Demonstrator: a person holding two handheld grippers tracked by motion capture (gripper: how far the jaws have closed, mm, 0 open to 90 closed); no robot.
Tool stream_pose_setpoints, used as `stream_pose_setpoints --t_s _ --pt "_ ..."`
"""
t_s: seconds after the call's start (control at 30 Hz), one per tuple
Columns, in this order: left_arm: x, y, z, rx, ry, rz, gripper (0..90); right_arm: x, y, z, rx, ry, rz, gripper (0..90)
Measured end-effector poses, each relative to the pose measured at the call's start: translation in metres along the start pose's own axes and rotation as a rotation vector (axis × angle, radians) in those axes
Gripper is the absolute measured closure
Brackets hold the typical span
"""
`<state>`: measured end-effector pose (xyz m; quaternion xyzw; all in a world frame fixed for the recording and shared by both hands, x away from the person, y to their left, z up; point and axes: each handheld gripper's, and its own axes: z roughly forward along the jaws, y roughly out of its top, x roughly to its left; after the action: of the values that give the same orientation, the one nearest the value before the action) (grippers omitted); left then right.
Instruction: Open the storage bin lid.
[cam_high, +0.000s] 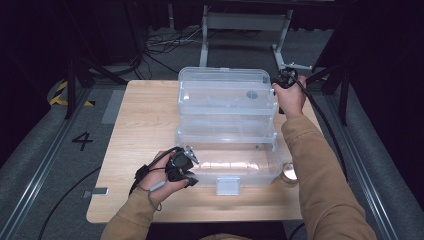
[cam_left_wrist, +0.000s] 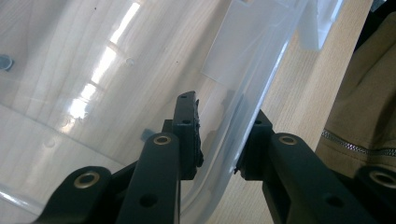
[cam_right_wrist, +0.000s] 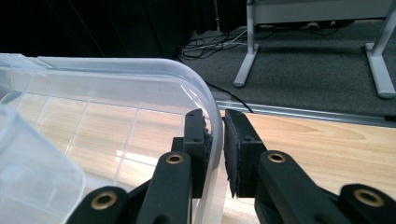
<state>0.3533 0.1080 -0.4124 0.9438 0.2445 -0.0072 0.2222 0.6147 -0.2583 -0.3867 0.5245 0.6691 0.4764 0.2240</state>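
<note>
- Left gripper (cam_high: 186, 167): at the near-left corner of the clear box (cam_high: 227, 131), with the box stretching away to its right and toward the far side. In the left gripper view the near wall (cam_left_wrist: 254, 88) passes between the jaws; they straddle it, and the pads look to be against it, so I read this as a grip on the wall.
- Box: stands mid-table (cam_high: 145, 120), tiers fanned open and stepping away from the person, long axis running left to right, latch (cam_high: 227, 185) on the near side.
- Right gripper (cam_high: 286, 80): at the far-right corner, diagonally opposite the left one. Its jaws pinch the rim (cam_right_wrist: 212, 122) of the top tier, one pad inside, one outside.
- Judgement: each hand holds its own end, so any lift or fold turns on this diagonal hold.
</note>
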Motion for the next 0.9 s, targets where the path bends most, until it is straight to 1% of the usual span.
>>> stream_pose_setpoints --t_s 0.1,0.13,0.17,0.2,0.23,0.27,0.3,0.6,0.67,0.77,0.87,0.9 --pt "0.000 0.000 0.000 0.000 0.001 0.001 73.6 0.000 -0.001 0.002 0.008 -0.001 0.003 81.1" --pt "0.000 0.000 0.000 -0.001 0.001 0.001 73.6 -0.001 -0.001 0.001 0.018 0.008 0.018 82.7" --pt "0.000 0.000 0.000 0.000 -0.001 0.001 73.6 -0.003 -0.002 0.002 0.036 0.017 0.021 82.5" --pt "0.000 0.000 0.000 0.000 -0.001 0.000 73.6 -0.004 -0.004 0.004 0.041 0.014 0.017 82.5" --pt "0.000 0.000 0.000 0.000 -0.001 0.000 73.5 -0.004 -0.004 0.004 0.041 0.014 0.017 82.5" --pt "0.000 0.000 0.000 0.000 0.000 0.000 73.5 -0.005 -0.006 0.005 0.033 0.016 0.031 82.5" --pt "0.000 0.000 0.000 0.000 0.001 0.000 73.5 -0.006 -0.007 0.006 0.038 0.017 0.038 82.5" --pt "0.000 0.000 0.000 0.000 0.001 0.000 73.5 -0.007 -0.011 0.012 0.064 0.010 0.055 82.0" --pt "0.000 0.000 0.000 0.000 0.001 0.000 73.5 -0.007 -0.012 0.013 0.067 0.009 0.051 81.8" --pt "0.000 0.000 0.000 0.000 0.000 -0.001 73.5 -0.008 -0.013 0.015 0.069 0.007 0.069 81.5" --pt "0.000 0.000 0.000 0.000 0.000 -0.001 73.5 -0.009 -0.012 0.015 0.074 0.015 0.071 81.0" --pt "0.000 0.000 0.000 0.000 0.000 -0.001 73.5 -0.009 -0.013 0.015 0.074 0.016 0.063 79.6"
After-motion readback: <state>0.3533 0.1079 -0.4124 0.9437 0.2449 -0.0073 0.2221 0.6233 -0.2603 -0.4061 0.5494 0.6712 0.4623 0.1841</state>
